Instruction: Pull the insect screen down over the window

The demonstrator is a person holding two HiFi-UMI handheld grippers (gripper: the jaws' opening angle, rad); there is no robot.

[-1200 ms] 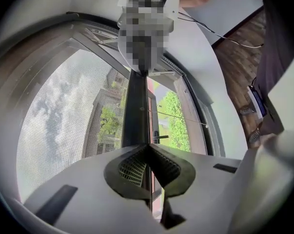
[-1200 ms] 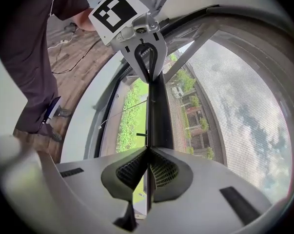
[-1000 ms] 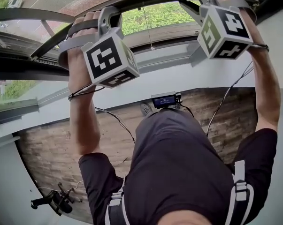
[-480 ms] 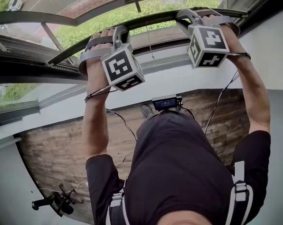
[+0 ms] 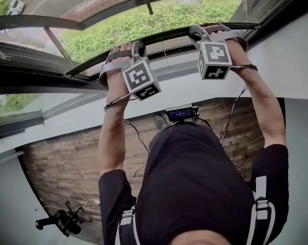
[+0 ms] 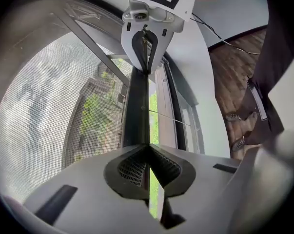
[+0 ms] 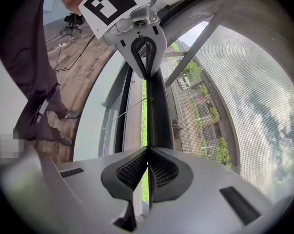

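The insect screen [image 5: 92, 6] is covering most of the window [image 5: 31, 78], with only a narrow strip above the sill [image 5: 176, 60] remaining. Its bottom bar [image 5: 169, 33] is sitting lower than a second ago. The left gripper [image 6: 147, 149] and right gripper [image 7: 147, 150] are staying clenched against that bar.
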